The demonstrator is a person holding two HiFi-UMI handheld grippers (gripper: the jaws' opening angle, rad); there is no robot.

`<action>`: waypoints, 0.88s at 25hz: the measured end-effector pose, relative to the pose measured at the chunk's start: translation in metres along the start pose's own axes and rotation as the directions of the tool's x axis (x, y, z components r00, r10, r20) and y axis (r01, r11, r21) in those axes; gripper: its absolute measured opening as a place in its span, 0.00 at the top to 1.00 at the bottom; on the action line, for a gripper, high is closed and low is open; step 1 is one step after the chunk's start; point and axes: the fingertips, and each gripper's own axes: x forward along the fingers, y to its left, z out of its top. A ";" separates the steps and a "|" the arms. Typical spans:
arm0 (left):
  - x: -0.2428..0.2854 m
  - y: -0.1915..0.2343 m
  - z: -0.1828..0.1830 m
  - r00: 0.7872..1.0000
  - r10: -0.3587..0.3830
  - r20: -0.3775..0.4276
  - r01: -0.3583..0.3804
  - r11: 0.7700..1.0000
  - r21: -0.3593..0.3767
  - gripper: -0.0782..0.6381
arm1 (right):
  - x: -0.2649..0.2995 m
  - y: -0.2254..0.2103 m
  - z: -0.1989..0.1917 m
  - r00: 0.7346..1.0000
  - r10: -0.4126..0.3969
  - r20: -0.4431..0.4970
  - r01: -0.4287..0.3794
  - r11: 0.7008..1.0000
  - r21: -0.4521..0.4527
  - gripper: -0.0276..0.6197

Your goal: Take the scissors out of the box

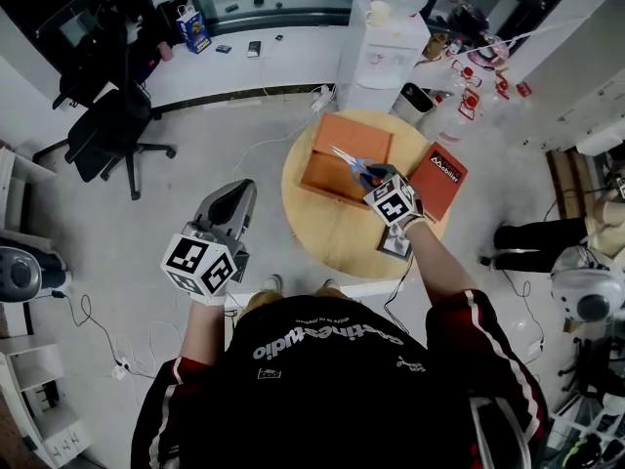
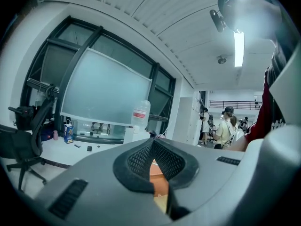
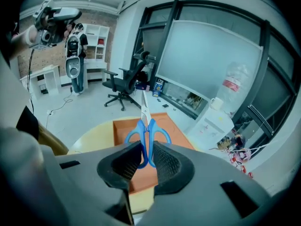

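Scissors (image 3: 145,122): long axis runs along the right gripper (image 3: 143,158), closed blades pointing away from it. The gripper's jaws, partly apart, clamp the blue handles. The scissors hang above the orange box (image 3: 121,129) on the round table (image 1: 332,234).

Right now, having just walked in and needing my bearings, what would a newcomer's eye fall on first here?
First come the blue-handled scissors, blades pointing away, clamped by their handles in the right gripper above the open orange box on the round wooden table. Next is the left gripper, jaws together and holding nothing, out over the floor to the left of the table.
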 end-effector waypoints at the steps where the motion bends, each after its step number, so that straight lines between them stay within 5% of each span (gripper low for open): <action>1: 0.002 0.000 0.002 1.000 -0.007 0.001 0.007 1.000 0.000 0.87 | -0.005 -0.001 0.005 1.000 -0.008 0.014 0.007 1.000 0.011 0.80; 11: 0.019 -0.001 0.017 0.997 -0.083 -0.003 0.083 0.997 0.008 0.87 | -0.064 -0.003 0.054 0.984 -0.116 0.134 0.108 0.992 0.069 0.80; 22: 0.047 -0.008 0.039 0.985 -0.174 -0.007 0.175 0.984 0.044 0.87 | -0.144 -0.004 0.105 0.931 -0.249 0.268 0.213 0.964 0.159 0.80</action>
